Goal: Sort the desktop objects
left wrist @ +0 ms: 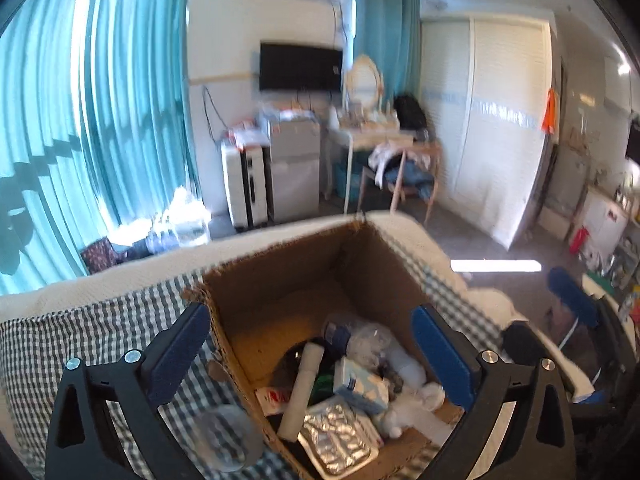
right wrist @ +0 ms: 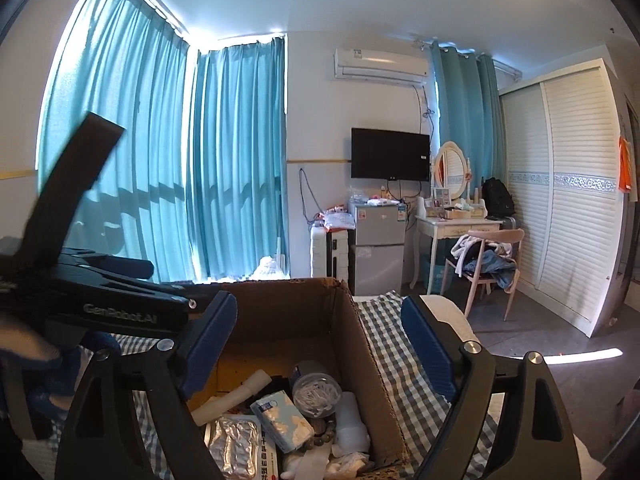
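On the bed with its checked cover sits an open cardboard box, and both tools hang above it with nothing between their pads — the left tool spread wide across the box's mouth, the right tool also parted and empty, aimed more level over the near rim. The sorted things lie at the bottom of the box: a white roll, a foil blister pack, a pale blue tissue packet, a clear tub of cotton swabs and some soft white pieces heaped toward the right wall.

The drop into the box looks done for both hands, so the step in hand is most likely clearing away to fetch whatever remains. To do it well, keep both tools open and lift straight clear of the torn cardboard rim before swinging sideways — a pad catching a wall would drag or tip the box on the soft bedding. The left tool's body sits close beside the right one, so part them one at a time.
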The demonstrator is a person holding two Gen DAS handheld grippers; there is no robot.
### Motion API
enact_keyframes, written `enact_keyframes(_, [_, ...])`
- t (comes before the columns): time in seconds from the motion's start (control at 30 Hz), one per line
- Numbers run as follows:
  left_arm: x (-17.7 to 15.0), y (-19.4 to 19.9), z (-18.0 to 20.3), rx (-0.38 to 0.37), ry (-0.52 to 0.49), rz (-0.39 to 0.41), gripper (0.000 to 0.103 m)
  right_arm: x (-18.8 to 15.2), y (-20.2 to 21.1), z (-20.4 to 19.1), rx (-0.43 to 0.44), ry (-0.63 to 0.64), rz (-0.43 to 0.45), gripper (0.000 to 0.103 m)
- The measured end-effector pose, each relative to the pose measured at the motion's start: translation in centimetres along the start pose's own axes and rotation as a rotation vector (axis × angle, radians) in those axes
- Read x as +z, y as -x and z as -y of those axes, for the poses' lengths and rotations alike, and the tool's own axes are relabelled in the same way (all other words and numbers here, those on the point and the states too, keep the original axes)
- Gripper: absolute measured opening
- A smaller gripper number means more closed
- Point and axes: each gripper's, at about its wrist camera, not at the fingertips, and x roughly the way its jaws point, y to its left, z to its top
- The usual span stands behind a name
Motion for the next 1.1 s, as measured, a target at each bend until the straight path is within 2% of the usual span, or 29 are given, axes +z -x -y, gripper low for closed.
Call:
enact_keyframes(0.07, [0.4, -1.5, 0.1, 0.009, -0.015, -0.079, 0.103, 0.2, 0.1, 0.5, 0.002, -0.005, -0.020, 0.086])
enact_keyframes(0.13, [0.7, -2.4, -0.3, 0.009, -0.008, -0.119, 0.103, 0.4, -0.2, 0.9, -0.004, -0.004, -0.050, 0.087])
enact_keyframes(0.23, [0.2, -2.0, -0.9, -0.009, 0.028, -0.101, 0.103, 0.2, -0.4, 1.4, -0.013, -0.009, -0.076, 0.087])
enact_keyframes(0.33, [-1.2, 0.1, -2.0, 0.074, 0.027, -0.042, 0.103, -0.2, -0.1, 1.1, 0.010, 0.019, -0.094, 0.087])
enact_keyframes(0.47, [-5.7, 3.1, -4.0, 0.219, -0.048, -0.022, 0.103, -0.9, 0.2, -0.4, 0.063, 0.012, -0.091, 0.088])
enact_keyframes(0.6, [-11.6, 5.0, -6.3, 0.267, -0.037, -0.077, 0.103, -2.7, 0.6, -3.3, 0.139, 0.001, -0.113, 0.088])
enact_keyframes(0.7, [-16.0, 6.3, -8.0, 0.350, -0.030, -0.113, 0.103, -4.9, 1.3, -7.0, 0.224, 0.063, -0.161, 0.088])
enact_keyframes(0.83, [-20.3, 8.1, -10.9, 0.369, 0.048, -0.164, 0.103, -8.1, 1.9, -12.1, 0.312, 0.179, -0.231, 0.088])
enact_keyframes(1.0, [-24.6, 9.0, -12.1, 0.376, 0.099, -0.225, 0.103, -11.9, 2.0, -16.8, 0.394, 0.252, -0.309, 0.088])
enact_keyframes(1.1, [-27.8, 8.6, -11.7, 0.316, 0.139, -0.281, 0.101, -14.0, 2.2, -18.5, 0.407, 0.294, -0.347, 0.088])
